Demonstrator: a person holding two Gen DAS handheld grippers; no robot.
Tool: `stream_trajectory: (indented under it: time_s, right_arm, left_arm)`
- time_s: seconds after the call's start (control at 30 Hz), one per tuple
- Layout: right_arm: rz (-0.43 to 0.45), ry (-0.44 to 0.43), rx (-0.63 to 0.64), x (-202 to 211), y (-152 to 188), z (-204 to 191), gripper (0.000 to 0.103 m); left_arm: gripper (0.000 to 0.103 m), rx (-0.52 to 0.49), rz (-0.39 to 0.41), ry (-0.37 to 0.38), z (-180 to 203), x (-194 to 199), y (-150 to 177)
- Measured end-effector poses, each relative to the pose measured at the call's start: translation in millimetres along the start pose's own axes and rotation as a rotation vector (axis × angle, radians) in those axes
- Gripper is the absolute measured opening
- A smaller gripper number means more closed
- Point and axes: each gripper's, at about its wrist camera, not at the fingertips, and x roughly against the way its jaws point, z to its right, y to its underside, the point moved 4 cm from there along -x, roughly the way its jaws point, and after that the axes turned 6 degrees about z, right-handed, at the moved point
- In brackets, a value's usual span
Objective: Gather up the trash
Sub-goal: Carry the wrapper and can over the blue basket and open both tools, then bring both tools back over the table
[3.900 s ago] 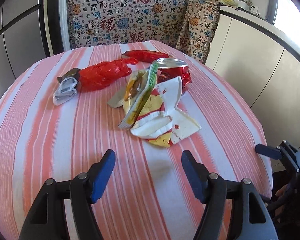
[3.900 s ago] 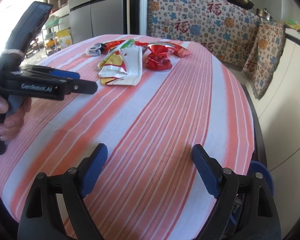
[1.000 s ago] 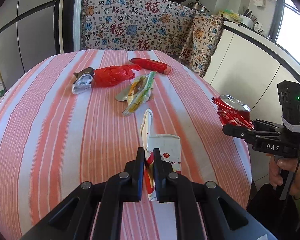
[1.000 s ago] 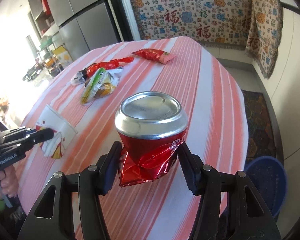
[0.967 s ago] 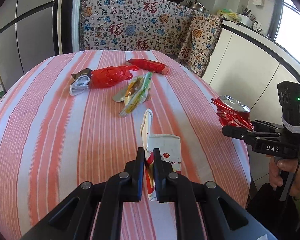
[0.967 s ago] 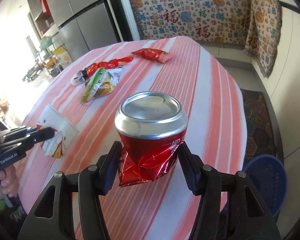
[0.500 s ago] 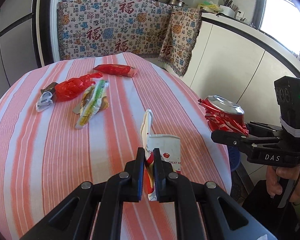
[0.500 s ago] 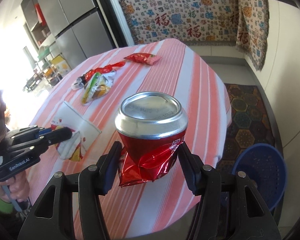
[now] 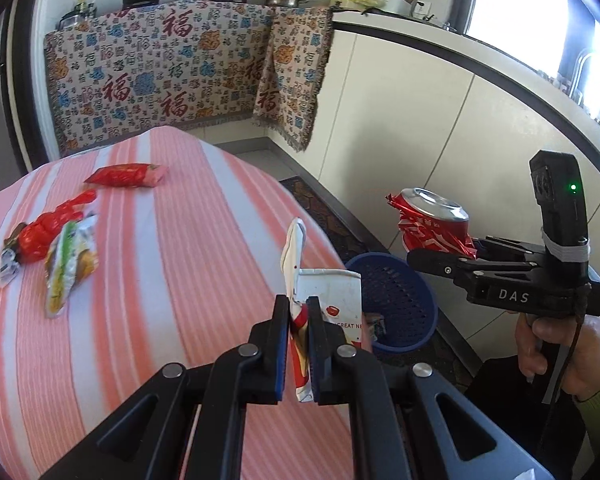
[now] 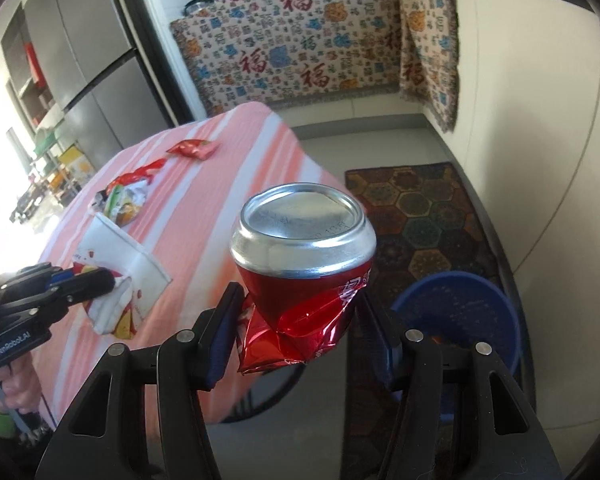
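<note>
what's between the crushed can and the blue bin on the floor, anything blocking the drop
Nothing visible blocks it. The right hand-held gripper holds the crushed can in open air past the table edge, and the blue bin sits open-topped on the floor beside it, lower down. Only the gripper's own finger overlaps the view.

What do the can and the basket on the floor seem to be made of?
The can looks like thin aluminium: bare silvery top, glossy red sides crumpled into sharp creases where the right gripper holds it. The basket looks like moulded blue plastic, probably matte; its wall is a grid of small holes in the left wrist view.
</note>
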Motion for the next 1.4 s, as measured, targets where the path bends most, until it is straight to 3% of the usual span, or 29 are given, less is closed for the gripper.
stream_trajectory:
  time_s: [0.27, 0.47, 0.67, 1.0, 1.07, 1.1, 1.13, 1.27, 1.4]
  right_arm:
    - [-0.038, 0.143, -0.053, 11.6, 8.3, 87.1, 0.059]
    - [-0.076, 0.203, -0.107, 4.3, 20.4, 141.5, 0.059]
    - [-0.120, 0.216, -0.158, -8.9, 33.3, 179.2, 0.059]
    - [-0.146, 0.230, -0.138, -35.8, 39.8, 204.6, 0.060]
    - [-0.155, 0.238, -0.124, -44.0, 42.5, 209.7, 0.061]
    - [-0.157, 0.244, -0.121, -46.3, 44.4, 212.8, 0.064]
    - [-0.160, 0.252, -0.124, -47.7, 45.1, 215.7, 0.064]
    - [-0.140, 0.284, -0.143, -36.3, 46.1, 223.5, 0.065]
    - [-0.074, 0.313, -0.159, -17.2, 41.0, 223.2, 0.072]
  left_arm:
    - [0.009, -0.059, -0.051, 0.134, 79.3, -69.4, -26.1]
    - [0.009, -0.090, -0.109, 0.170, 125.6, -134.4, -27.3]
    - [0.009, -0.095, -0.165, 0.179, 146.8, -187.7, -25.4]
    - [0.011, -0.115, -0.219, 0.182, 155.5, -241.6, -11.3]
    - [0.027, -0.117, -0.242, 0.199, 156.3, -254.8, -9.5]
    - [0.045, -0.116, -0.245, 0.199, 156.3, -257.1, -8.4]
    - [0.053, -0.115, -0.238, 0.195, 156.7, -259.5, -8.4]
    - [0.053, -0.102, -0.222, 0.175, 151.4, -263.4, -8.9]
    - [0.053, -0.084, -0.197, 0.175, 144.1, -242.0, -13.6]
